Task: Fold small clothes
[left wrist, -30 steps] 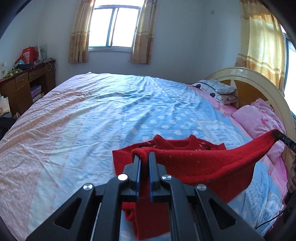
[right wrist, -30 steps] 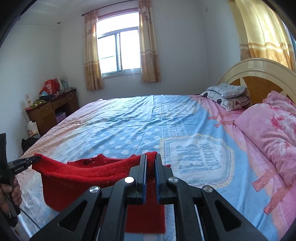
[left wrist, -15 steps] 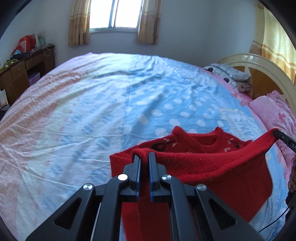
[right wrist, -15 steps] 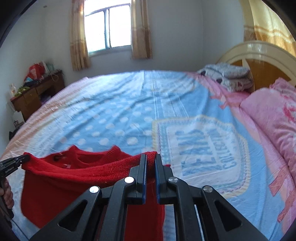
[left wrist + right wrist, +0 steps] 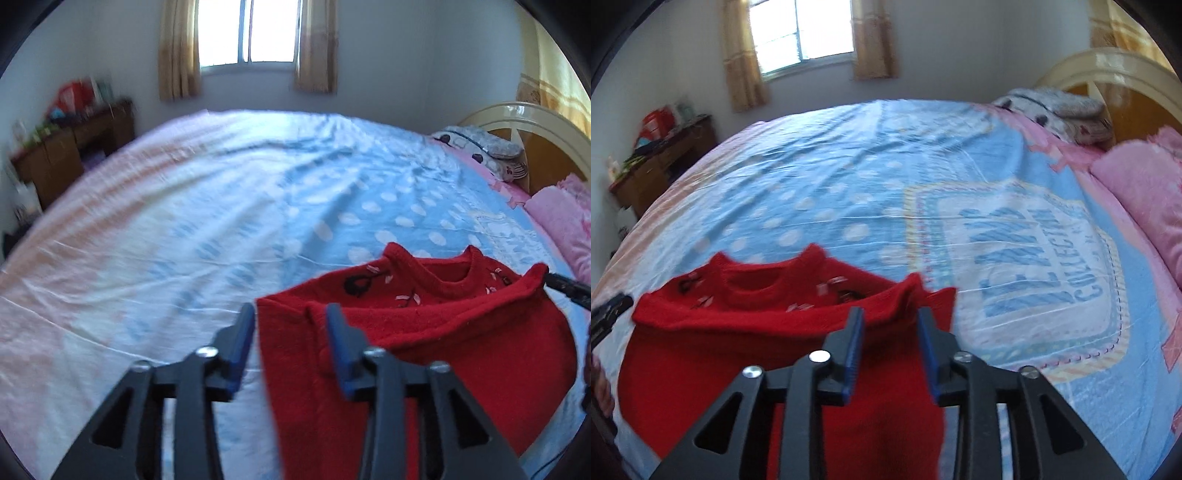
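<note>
A small red knitted sweater (image 5: pixel 424 343) lies on the bed, its lower half folded up so the hem sits just below the neckline (image 5: pixel 750 284). My left gripper (image 5: pixel 290 317) hovers over the hem's left corner. Its jaws are opening and that corner lies loose between them, with the left pad apart from the cloth. My right gripper (image 5: pixel 890 317) is over the hem's right corner. Its jaws are opening too, and the red corner stands between them unpinched. Each view catches the other gripper's tip at the fold's far end.
The bed sheet (image 5: pixel 221 229) is blue with white dots, and a printed emblem (image 5: pixel 1015 266) lies to the sweater's right. Pink pillows (image 5: pixel 1145 206) and the headboard (image 5: pixel 1108 74) are at right. A cluttered wooden desk (image 5: pixel 70 155) stands left of the bed.
Both grippers came down toward the bed with the hem. Their jaws, shut on the hem corners before, now stand apart, and the hem rests on the sweater's chest.
</note>
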`<state>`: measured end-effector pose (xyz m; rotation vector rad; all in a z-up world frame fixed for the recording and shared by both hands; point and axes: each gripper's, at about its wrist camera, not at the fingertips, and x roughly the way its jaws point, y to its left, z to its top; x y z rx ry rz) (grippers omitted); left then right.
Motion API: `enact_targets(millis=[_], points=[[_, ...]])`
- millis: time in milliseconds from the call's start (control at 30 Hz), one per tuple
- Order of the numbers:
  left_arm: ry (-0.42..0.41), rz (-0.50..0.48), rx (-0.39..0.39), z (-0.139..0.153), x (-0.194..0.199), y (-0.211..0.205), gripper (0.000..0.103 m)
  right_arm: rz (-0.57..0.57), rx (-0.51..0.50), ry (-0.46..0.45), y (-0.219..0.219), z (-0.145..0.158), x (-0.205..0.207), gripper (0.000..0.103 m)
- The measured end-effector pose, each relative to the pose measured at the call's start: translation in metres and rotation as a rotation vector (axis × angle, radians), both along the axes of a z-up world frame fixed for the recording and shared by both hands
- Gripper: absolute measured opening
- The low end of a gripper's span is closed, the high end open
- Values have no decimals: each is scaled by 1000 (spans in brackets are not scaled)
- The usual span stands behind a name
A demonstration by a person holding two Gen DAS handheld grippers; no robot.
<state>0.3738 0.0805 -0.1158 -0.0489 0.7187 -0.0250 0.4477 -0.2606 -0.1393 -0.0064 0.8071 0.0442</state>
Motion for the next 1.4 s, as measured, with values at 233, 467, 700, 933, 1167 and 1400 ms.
enact_targets(millis=[233,467,700,933,1167,1400], points=[[46,-27,43,-15,-18,-10,62,236,-24,165,64,-19,-15,47],[89,38,52,-39,-5,-10,68,276,-189,194,123,-47,29,47],[68,38,65,-30,-26,-9,73,161,-125,76,120,-26,45,47],[30,59,134,-21,-26,-14,76,199,-92,80,90,-28,-7,47],[50,52,220,-20,9,-24,87,144,-125,95,36,-36,-50,47],[79,307,237,-26,19,21,86,96,-115,36,3,-23,-88,47]])
